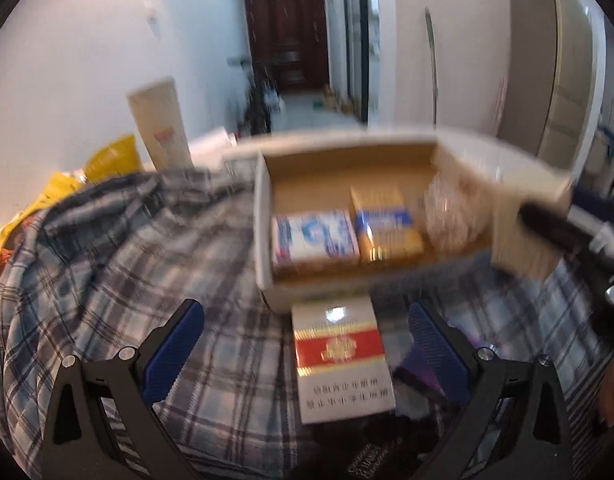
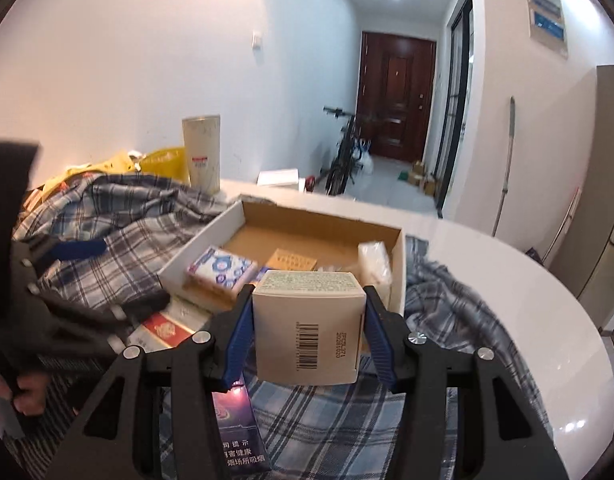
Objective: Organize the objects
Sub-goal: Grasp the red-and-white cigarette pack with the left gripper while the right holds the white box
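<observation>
Cardboard tray (image 2: 399, 264) ahead: right gripper (image 2: 309, 338) clamps a beige box (image 2: 307, 328), next lowering inside; left gripper (image 1: 307, 356) gapes over a red pack (image 1: 341, 360) beside it.

Black claw (image 2: 309, 332), blue ribbed pads (image 2: 237, 344), silver screws.

My right gripper (image 2: 309, 334) is clamped, both pads pressing on what sits between them. My left gripper (image 1: 307, 354) is tilted down, jaws wide, gripping nothing.

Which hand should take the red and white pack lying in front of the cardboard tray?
Left: its open tool straddles the red and white pack; the right tool grips a beige box.
</observation>
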Demonstrator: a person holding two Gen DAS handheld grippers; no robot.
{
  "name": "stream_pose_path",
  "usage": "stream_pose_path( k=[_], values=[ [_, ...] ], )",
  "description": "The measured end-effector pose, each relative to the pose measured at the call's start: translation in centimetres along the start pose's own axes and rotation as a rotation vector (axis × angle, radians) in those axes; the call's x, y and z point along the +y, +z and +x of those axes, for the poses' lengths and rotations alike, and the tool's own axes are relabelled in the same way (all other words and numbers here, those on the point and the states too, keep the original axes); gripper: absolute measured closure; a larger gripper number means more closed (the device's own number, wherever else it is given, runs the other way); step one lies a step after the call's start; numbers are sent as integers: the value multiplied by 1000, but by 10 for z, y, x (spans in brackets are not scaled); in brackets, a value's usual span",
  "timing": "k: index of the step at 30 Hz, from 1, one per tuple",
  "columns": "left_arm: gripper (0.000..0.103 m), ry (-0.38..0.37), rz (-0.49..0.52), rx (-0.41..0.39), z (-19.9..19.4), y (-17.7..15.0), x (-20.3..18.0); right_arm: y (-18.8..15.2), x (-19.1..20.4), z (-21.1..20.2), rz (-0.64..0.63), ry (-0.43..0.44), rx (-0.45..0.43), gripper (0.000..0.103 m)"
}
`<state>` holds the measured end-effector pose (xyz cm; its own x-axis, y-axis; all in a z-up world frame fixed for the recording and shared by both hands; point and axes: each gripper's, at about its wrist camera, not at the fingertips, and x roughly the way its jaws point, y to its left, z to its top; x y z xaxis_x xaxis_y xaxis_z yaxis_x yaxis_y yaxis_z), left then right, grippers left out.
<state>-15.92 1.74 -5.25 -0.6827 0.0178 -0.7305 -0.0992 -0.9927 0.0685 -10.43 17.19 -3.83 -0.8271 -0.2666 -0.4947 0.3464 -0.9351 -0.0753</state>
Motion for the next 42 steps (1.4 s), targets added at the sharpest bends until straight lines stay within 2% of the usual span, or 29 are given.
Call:
stream_pose_path(
  k=[3, 8, 16, 22, 26, 28, 31, 34, 42],
  values=[
    [0, -30, -24, 90, 18, -3, 2, 4, -2, -1, 4, 3, -5, 52],
    [0, -82, -96, 160, 33, -5, 15, 5, -2, -3, 14, 15, -11, 52],
    [3, -78, -64, 179, 38, -8, 9, 7, -6, -8, 26, 5, -28, 52],
    [6, -76, -55, 206, 45, -9, 8, 6, -12, -4, 54, 11, -7, 52],
    [21, -100, -60, 240, 52, -10, 9, 6, -14, -7, 55, -11, -20, 52],
    [28, -90, -48, 232, 52, -10, 7, 6, -12, -9, 35, -40, -37, 52],
    [36, -74, -23, 222, 50, -12, 3, 6, -17, -7, 69, 14, -16, 52],
    [42, -78, -35, 212, 47, -11, 5, 6, -19, -4, 73, -10, -4, 52],
    [43, -67, -6, 139, 33, -8, 1, 6, -27, -3, 103, 4, -3, 52]
  ],
)
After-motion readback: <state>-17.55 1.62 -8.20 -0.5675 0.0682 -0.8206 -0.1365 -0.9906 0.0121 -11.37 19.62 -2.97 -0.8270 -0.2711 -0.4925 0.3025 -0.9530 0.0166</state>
